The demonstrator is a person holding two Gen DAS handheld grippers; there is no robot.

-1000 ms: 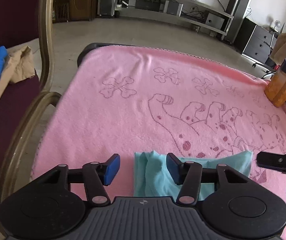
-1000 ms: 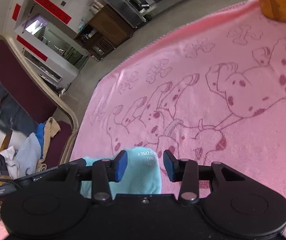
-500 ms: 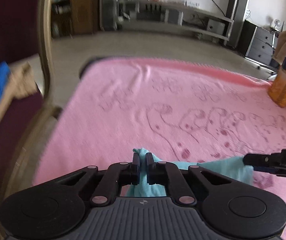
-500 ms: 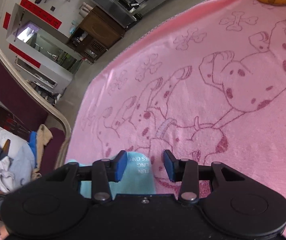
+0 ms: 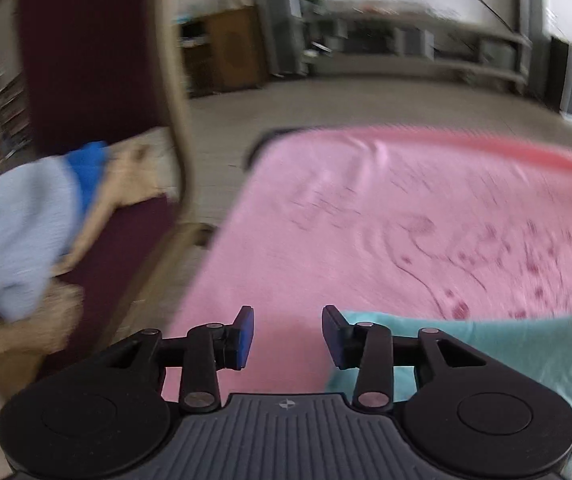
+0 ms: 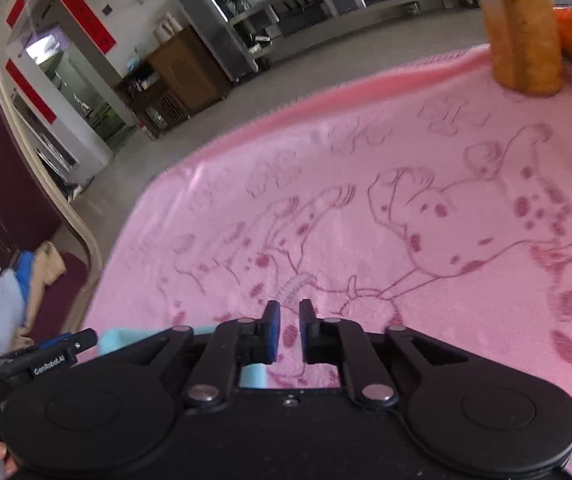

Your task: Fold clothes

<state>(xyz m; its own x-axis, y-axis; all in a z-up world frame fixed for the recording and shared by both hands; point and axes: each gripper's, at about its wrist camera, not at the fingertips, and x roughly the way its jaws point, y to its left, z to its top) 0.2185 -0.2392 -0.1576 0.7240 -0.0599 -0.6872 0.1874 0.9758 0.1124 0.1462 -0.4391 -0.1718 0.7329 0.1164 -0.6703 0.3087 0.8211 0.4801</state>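
— Fingers of the left gripper [image 5: 288, 336]?
— Spread apart, just been opening. Nothing pinched. Only pink blanket [image 5: 366, 220] down in the gap.
— And the teal cloth [image 5: 486, 344]?
— Lying flat on the blanket, partly hidden behind the finger on the right side of that view. Looks folded into a small neat shape, maybe; too blurry to be sure.
— Fingers of the right gripper [image 6: 289, 328]?
— Nearly together, just been closing. Only a thin gap left. Nothing squeezed in there, just pink blanket [image 6: 366, 240] with its spotty dog drawing showing through.
— Any teal cloth [image 6: 113, 338] in that view?
— Only a little bit, peeking out by the left finger, low and off to the left of the tips. Not touched by the pads.
— Farther out?
— A dark red chair [image 5: 85, 60] just beside the blanket's left edge, with a pile of clothes [image 5: 13, 220] on the seat, light blue, bright blue and tan.
— And far across?
— An orange bottle [image 6: 526, 40] standing up at the far corner of the blanket.
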